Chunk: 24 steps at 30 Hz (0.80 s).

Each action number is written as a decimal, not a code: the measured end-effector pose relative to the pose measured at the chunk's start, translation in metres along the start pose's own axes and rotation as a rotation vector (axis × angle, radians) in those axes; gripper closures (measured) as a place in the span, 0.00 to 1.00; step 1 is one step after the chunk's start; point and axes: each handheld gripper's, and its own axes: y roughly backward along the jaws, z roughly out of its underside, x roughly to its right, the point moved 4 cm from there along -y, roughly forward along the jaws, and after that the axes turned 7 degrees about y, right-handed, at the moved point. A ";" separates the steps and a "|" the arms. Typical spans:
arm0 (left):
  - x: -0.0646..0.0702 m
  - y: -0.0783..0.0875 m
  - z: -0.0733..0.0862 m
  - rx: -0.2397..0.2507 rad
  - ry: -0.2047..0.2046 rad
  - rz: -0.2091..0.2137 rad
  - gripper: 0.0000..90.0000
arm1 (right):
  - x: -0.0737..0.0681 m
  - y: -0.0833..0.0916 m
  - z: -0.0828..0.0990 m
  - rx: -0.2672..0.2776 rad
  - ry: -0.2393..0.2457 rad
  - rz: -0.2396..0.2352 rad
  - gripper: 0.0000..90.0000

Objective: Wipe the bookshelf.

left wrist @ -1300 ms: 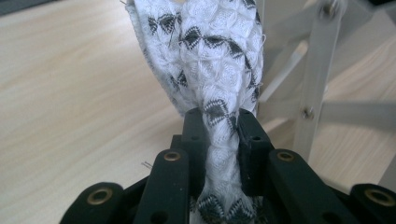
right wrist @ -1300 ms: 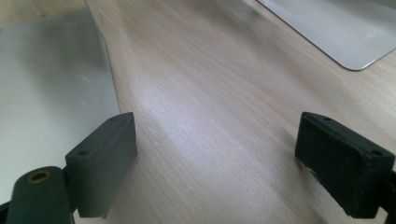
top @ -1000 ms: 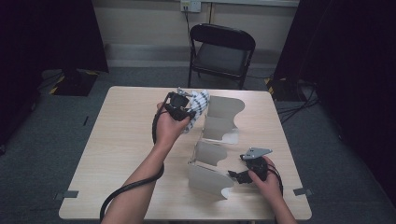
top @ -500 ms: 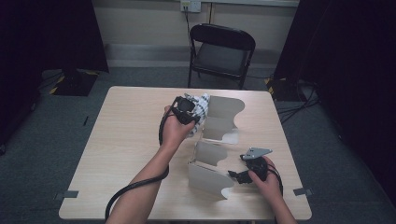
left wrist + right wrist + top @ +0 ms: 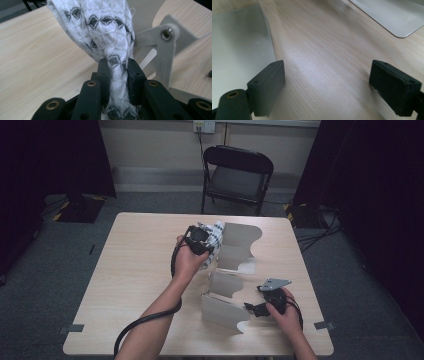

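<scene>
left claw (image 5: 117, 75): you've got it clamped tight on a bunched-up white cloth (image 5: 105, 27) with a dark diamond pattern, so the pickup is done.

cloth location: it's off the surface (image 5: 125, 270), held up in your left claw (image 5: 202, 240) right next to the far grey panel (image 5: 240, 245), near the middle of the tabletop. In the left gripper view a grey hinged bracket (image 5: 166, 47) sits just beside the fabric.

right claw (image 5: 329, 85): jaws wide apart, nothing between them, just bare wood. In the high view it's parked low by the near grey panel (image 5: 220, 312), right claw (image 5: 260, 309) pointing at its edge but not gripping it as far as I can tell.

done so far: cloth grabbed and brought over to the panels.

still left: my guess is you're meant to put the cloth into or onto that folding board thing. It's not laid out yet, it's still a wad in the claw.

heads-up: you'll probably want the right claw to catch a free corner to spread it flat.
</scene>
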 end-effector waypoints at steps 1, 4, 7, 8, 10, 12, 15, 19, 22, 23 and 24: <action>0.000 0.004 -0.002 0.007 0.001 -0.005 0.84 | 0.000 0.000 0.000 0.000 -0.001 0.001 0.14; -0.002 0.014 -0.008 0.026 -0.006 -0.015 0.84 | 0.000 0.000 0.000 0.000 -0.004 0.001 0.14; -0.004 0.022 -0.012 0.038 -0.006 -0.023 0.84 | 0.000 0.000 0.000 0.000 -0.005 0.002 0.14; -0.005 0.023 -0.013 0.051 -0.001 -0.029 0.84 | 0.000 0.000 0.000 0.000 -0.005 0.003 0.14; -0.008 0.025 -0.016 0.051 0.006 -0.035 0.84 | 0.000 0.000 0.000 0.000 -0.004 0.003 0.14; -0.010 0.024 -0.016 0.050 0.023 -0.044 0.84 | 0.000 0.000 0.000 0.000 -0.003 0.003 0.14; -0.014 0.017 -0.013 0.026 0.035 -0.046 0.84 | -0.001 0.000 0.000 0.000 -0.005 0.003 0.14; -0.012 0.001 -0.003 -0.003 0.026 -0.025 0.84 | 0.000 0.000 0.000 0.001 -0.005 0.002 0.14; -0.009 -0.014 0.007 -0.027 0.023 -0.004 0.84 | 0.000 0.000 0.000 0.000 -0.005 0.003 0.14; -0.009 -0.017 0.010 -0.035 0.021 0.000 0.84 | 0.000 0.000 0.000 0.000 -0.003 0.002 0.14; -0.008 -0.021 0.014 -0.042 0.022 0.003 0.84 | 0.000 0.000 0.000 0.000 -0.003 0.002 0.14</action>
